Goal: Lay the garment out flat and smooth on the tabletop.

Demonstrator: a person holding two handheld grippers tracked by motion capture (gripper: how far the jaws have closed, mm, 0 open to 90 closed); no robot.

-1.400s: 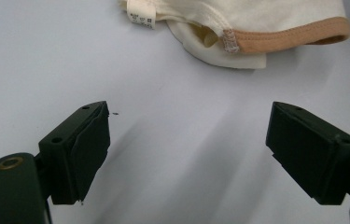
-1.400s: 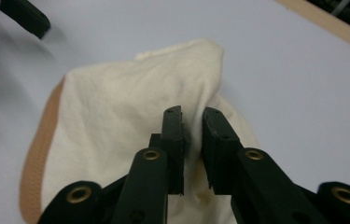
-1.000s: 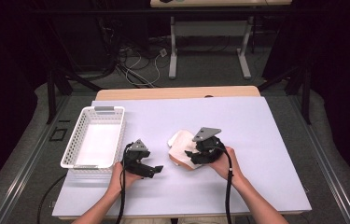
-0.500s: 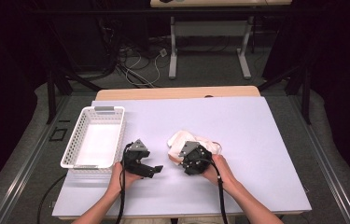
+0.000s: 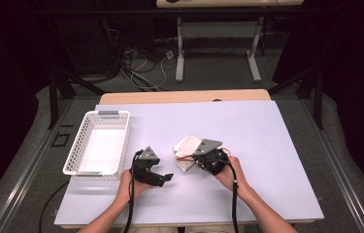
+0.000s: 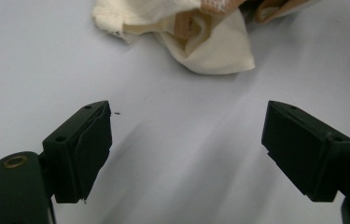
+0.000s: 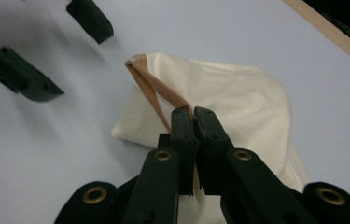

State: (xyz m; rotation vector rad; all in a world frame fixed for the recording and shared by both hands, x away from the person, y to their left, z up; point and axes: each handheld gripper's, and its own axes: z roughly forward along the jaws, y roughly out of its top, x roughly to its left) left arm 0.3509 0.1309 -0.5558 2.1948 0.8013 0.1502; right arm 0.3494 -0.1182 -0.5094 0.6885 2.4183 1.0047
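Observation:
A cream cloth pouch [image 5: 184, 145] with a tan strap lies crumpled on the white table, right of centre. My right gripper [image 5: 192, 160] is at its near edge. In the right gripper view the pouch [image 7: 242, 93] lies under my right gripper [image 7: 192, 115], whose jaws have just been closing and are now shut on the tan strap [image 7: 151, 86]. My left gripper [image 5: 166, 177] is left of the pouch, apart from it. In its own view my left gripper [image 6: 186, 135] is open over bare table, its jaws just drawn in slightly, and the pouch [image 6: 210, 51] lies ahead.
A white mesh basket [image 5: 121, 141] stands at the table's left with nothing in it. The table [image 5: 276, 145] has a wooden strip along its far edge. Beyond it are desk legs and cables on the floor.
The right gripper turned and dipped toward the pouch, then came back with its grey plate up, and its jaws closed on the strap. The left hand stayed put.

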